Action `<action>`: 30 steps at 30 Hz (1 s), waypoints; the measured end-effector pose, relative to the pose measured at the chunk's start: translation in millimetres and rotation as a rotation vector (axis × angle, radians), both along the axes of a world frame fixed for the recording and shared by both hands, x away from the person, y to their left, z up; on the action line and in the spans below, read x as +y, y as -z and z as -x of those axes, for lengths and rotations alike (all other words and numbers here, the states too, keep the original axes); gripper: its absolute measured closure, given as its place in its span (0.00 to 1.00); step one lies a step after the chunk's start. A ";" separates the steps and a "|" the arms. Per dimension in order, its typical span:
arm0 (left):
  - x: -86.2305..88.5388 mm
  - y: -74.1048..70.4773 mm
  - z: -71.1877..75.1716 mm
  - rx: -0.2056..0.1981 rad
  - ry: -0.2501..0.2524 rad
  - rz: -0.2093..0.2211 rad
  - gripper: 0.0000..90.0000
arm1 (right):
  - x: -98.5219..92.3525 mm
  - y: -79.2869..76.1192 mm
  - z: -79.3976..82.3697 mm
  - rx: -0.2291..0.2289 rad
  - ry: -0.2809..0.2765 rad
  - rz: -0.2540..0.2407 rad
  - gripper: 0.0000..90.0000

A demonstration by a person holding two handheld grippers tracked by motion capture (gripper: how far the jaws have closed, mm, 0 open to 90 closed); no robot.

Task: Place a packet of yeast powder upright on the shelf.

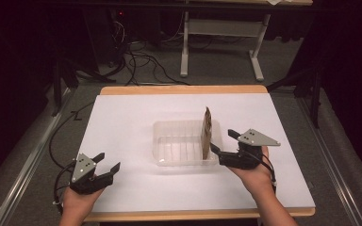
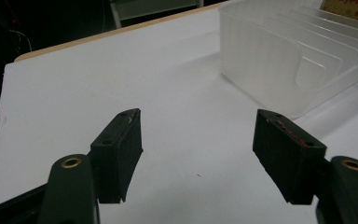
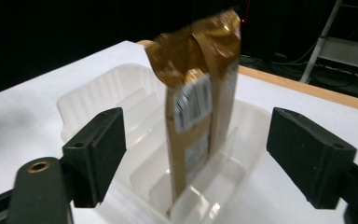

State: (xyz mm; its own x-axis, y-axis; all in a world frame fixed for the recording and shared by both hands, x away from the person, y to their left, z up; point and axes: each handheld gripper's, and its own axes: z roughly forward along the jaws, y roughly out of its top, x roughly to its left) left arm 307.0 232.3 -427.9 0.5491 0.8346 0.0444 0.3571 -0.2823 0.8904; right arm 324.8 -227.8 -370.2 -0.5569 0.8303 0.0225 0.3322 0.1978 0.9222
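One clear plastic tray with ribbed dividers (image 1: pixel 185 141), centre of the high view, on the white worktop (image 1: pixel 122 122). One flat brown-gold foil packet with a barcode label (image 1: pixel 207 133), upright on edge in the tray's right end, slotted between dividers; top slightly blurred in the right gripper view (image 3: pixel 199 107).

Two hand-held grippers. Right hand-held gripper (image 1: pixel 224 143), right of centre, just beside the tray's right wall: jaws spread wide, nothing gripped; packet seen between the two pads in the right gripper view (image 3: pixel 193 156) but clear of both. Left hand-held gripper (image 1: pixel 107 161), lower left, well apart from the tray: jaws wide open, nothing held, bare worktop between the pads (image 2: pixel 198 149).

Two hands, one per gripper, entering from the bottom edge.
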 end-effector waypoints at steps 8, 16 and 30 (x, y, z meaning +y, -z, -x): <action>0.1 0.5 0.4 0.004 -0.004 -0.002 0.37 | -42.1 15.1 13.7 0.017 0.051 -0.002 0.26; -1.8 2.2 -0.5 0.013 -0.002 -0.011 0.37 | -95.6 56.4 39.2 0.066 0.138 0.052 0.32; -9.3 5.4 -1.8 0.025 0.017 -0.046 0.37 | -97.2 69.2 33.8 0.122 0.144 0.106 0.32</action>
State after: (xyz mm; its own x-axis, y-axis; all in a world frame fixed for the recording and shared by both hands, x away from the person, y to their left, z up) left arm 308.9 223.0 -433.3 0.5642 0.8228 0.0685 0.3739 -0.3286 0.8673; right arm 291.0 -325.0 -439.4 -0.4305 0.9025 -0.0091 0.4718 0.2336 0.8502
